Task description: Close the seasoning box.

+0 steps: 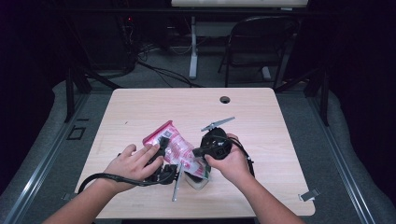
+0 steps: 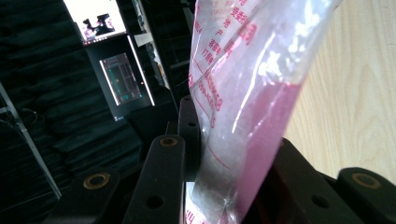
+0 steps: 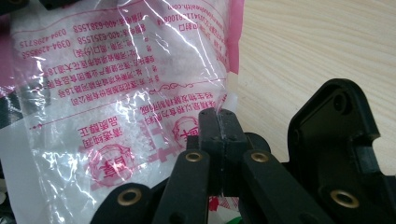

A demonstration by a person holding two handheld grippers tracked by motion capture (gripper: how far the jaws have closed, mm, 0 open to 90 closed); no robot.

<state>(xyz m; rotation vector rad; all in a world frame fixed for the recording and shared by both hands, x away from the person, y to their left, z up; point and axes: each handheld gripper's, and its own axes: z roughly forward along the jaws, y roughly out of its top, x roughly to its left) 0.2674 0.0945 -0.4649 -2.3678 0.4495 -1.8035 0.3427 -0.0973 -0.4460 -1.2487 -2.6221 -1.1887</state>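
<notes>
A plastic bag [image 1: 173,142], pink and clear with red print, is held over the middle of the wooden table [image 1: 261,116]. My left gripper [image 1: 163,145] comes in under the person's left hand [image 1: 133,163] and is shut on the bag's left side. In the left gripper view the bag [image 2: 243,116] rises pinched between the jaws of the left gripper [image 2: 224,186]. My right gripper [image 1: 200,151] is shut on the bag's right edge. In the right gripper view the right gripper [image 3: 218,126] clamps the printed film of the bag [image 3: 116,84], jaws pressed together.
A round cable hole [image 1: 225,99] sits near the table's far edge. A folding chair [image 1: 261,42] stands behind the table. A small metal clip [image 1: 309,195] lies at the front right corner. Lit screens [image 2: 102,23] glow in the dark room.
</notes>
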